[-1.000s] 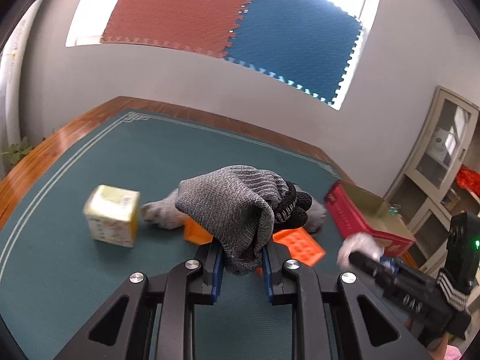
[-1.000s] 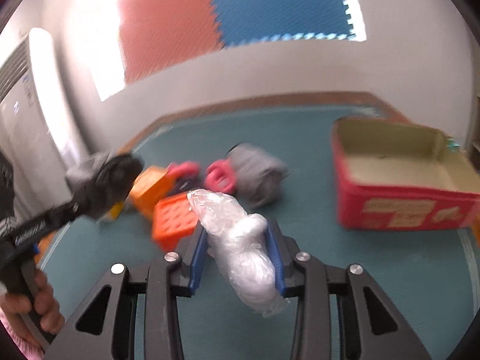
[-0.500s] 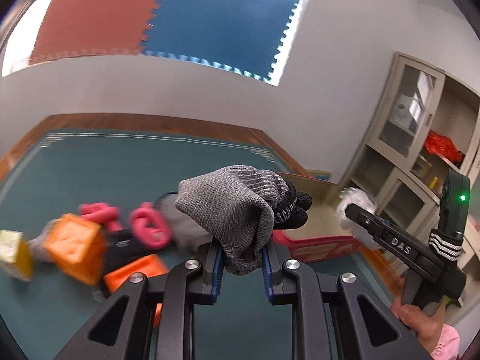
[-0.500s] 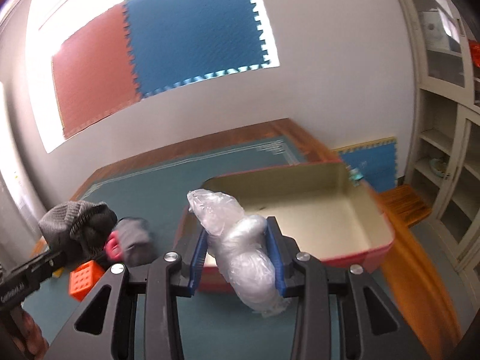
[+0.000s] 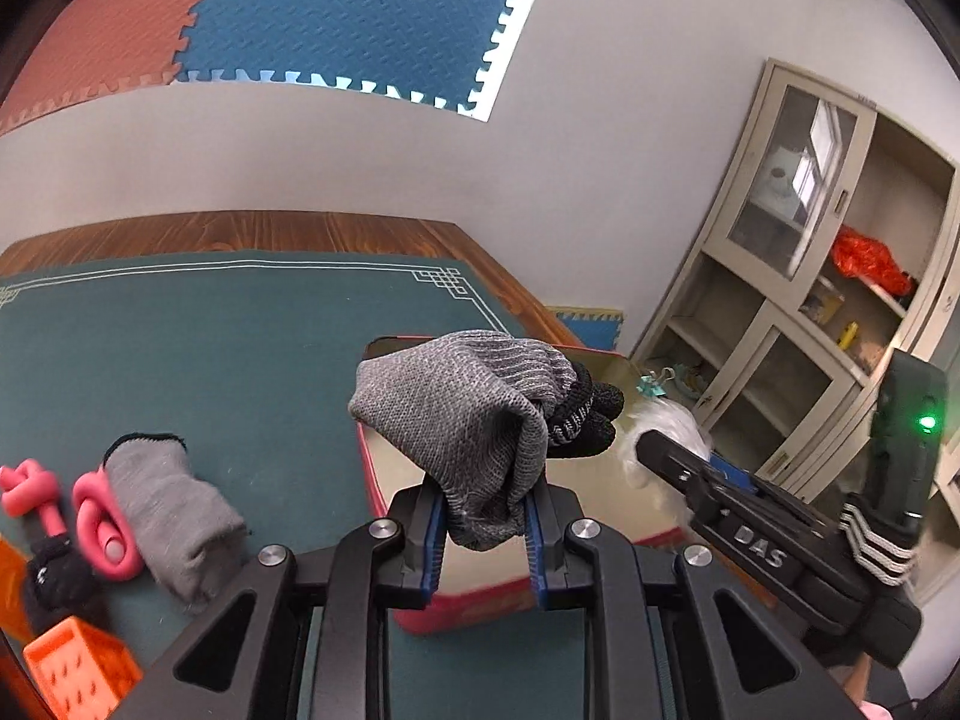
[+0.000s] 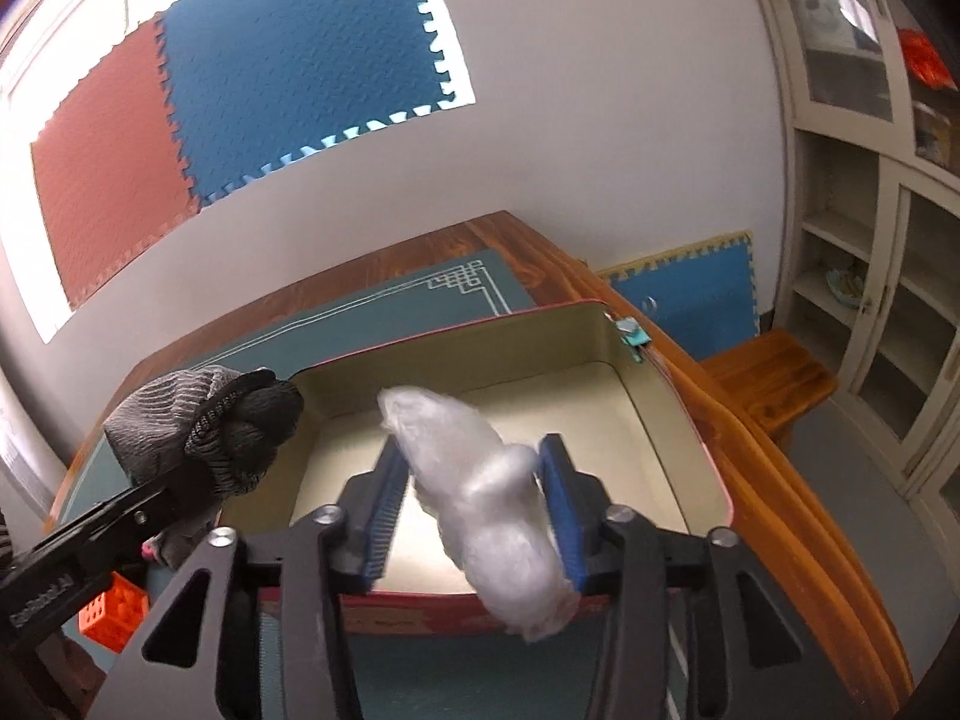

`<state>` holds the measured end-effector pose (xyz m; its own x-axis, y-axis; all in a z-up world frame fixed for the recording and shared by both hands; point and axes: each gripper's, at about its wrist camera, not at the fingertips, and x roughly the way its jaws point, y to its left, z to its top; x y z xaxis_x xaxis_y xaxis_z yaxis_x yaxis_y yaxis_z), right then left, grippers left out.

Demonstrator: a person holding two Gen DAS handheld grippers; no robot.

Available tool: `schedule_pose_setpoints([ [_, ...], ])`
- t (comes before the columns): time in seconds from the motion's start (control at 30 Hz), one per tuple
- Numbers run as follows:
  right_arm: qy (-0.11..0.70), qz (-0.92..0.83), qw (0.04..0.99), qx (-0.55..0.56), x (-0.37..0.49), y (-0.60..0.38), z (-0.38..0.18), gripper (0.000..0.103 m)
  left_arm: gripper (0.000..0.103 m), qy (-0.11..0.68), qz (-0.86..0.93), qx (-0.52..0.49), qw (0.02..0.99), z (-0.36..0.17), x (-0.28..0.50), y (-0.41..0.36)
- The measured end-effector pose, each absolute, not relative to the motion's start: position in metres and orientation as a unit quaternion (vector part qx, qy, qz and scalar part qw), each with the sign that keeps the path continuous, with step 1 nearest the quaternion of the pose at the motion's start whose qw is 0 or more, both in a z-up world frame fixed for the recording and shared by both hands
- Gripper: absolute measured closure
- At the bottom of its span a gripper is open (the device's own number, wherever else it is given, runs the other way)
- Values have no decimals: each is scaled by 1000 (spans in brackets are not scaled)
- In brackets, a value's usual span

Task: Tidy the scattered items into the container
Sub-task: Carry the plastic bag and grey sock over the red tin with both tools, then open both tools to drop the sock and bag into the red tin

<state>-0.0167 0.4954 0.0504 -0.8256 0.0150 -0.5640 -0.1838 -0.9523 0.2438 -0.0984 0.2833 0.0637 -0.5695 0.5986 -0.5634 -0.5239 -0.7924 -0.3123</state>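
both wrist views look forward and down, close over the red rectangular tin box (image 5: 384, 498) (image 6: 660, 372), shared from opposite sides.

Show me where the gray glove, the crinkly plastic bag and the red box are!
gray glove (image 5: 456, 402), left wrist view, on its knitted gray cuff.
crinkly plastic bag (image 6: 486, 492), right wrist view, on its bunched middle.
red box (image 6: 606, 336), right wrist view, on its far inner wall.

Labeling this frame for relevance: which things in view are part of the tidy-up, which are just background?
Part of the job:
- red container
- grey glove bundle in left gripper
- plastic bag between the right gripper fingers
- grey sock, pink knotted toy, orange block on the green mat

Background:
- cabinet
- wall foam tiles
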Motion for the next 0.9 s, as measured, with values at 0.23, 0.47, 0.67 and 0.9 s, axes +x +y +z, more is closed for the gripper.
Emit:
schedule_pose_setpoints([
  [0.23,135,949,63,-276,-13,493,55,24,77,-51,876,-353,324,55,-104,286],
  [0.47,147,949,75,-269,-8,498,54,24,70,-50,878,-336,337,63,-100,285],
  [0.67,145,950,77,-266,-8,498,54,24,70,-51,884,-328,328,68,-98,282],
  [0.9,135,953,69,-261,-6,491,54,24,70,-42,904,-314,288,75,-96,271],
])
